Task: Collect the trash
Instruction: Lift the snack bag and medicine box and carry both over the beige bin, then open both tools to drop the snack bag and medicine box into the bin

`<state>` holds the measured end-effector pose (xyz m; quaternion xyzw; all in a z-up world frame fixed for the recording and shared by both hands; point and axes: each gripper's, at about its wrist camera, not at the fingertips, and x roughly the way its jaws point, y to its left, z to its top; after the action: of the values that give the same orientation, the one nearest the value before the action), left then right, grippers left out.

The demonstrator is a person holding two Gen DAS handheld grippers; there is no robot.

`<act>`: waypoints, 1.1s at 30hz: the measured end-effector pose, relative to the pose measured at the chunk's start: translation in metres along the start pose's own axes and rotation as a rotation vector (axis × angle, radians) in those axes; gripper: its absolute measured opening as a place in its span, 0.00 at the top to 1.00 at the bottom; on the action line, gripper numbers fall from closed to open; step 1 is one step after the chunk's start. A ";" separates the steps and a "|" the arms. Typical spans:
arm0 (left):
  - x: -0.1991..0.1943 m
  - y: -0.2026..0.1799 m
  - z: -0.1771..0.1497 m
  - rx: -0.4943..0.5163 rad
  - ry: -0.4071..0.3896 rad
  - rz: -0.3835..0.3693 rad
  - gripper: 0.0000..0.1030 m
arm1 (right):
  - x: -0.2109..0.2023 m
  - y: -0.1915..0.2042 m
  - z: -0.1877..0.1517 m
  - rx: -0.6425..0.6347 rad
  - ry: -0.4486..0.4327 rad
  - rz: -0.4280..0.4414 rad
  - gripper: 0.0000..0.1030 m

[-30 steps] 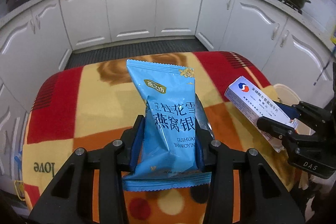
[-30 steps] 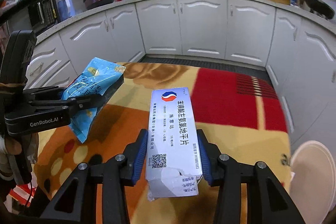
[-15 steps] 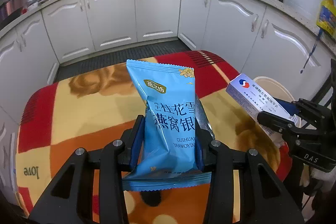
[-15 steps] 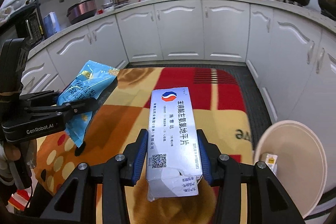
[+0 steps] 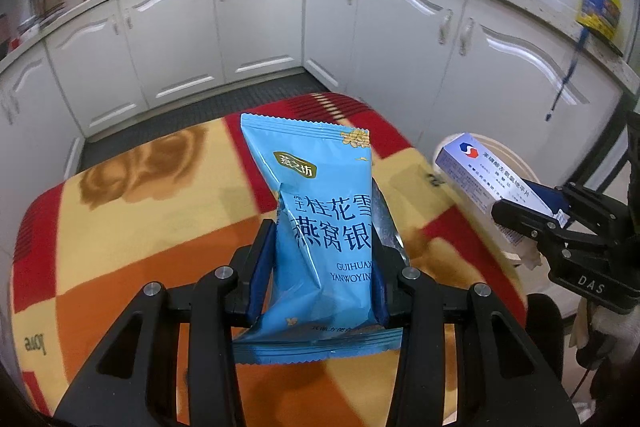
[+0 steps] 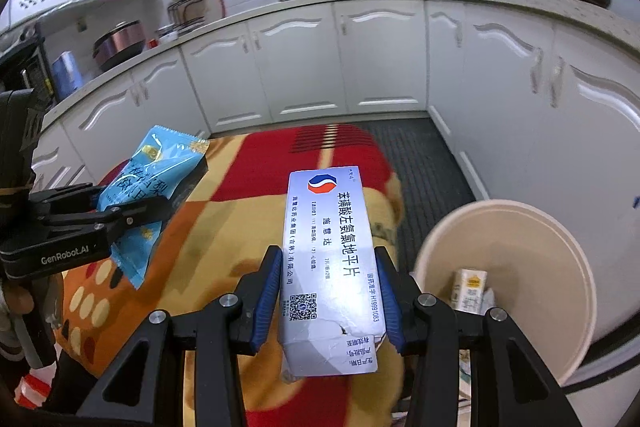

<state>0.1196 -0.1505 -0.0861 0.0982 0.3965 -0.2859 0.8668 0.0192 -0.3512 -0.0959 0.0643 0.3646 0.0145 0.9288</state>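
We've swung both loads toward the bin [image 6: 516, 211]: right gripper [image 6: 328, 301] clenches box [image 6: 328, 255], left gripper [image 5: 318, 263] clenches packet [image 5: 320, 211]; drop's next.

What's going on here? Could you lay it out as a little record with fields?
Place: kitchen, blanket-covered table
Left gripper: shut on blue packet
Right gripper: shut on white box
Bin: cream, round, on the floor right of the table
In bin: a small carton
Box position: above the table edge beside the bin, not yet over it
Done so far: both items lifted, neither dropped in
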 end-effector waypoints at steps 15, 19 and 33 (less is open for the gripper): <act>0.057 -0.107 0.037 0.082 0.078 -0.195 0.62 | -0.025 -0.103 -0.036 0.186 0.026 -0.176 0.58; 0.076 -0.134 0.045 0.104 0.108 -0.224 0.62 | -0.025 -0.125 -0.044 0.240 0.039 -0.204 0.58; 0.132 -0.169 0.051 0.046 0.187 -0.331 0.46 | -0.003 -0.168 -0.058 0.346 0.095 -0.251 0.44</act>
<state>0.1237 -0.3634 -0.1405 0.0775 0.4793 -0.4230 0.7650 -0.0251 -0.5115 -0.1578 0.1761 0.4100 -0.1612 0.8803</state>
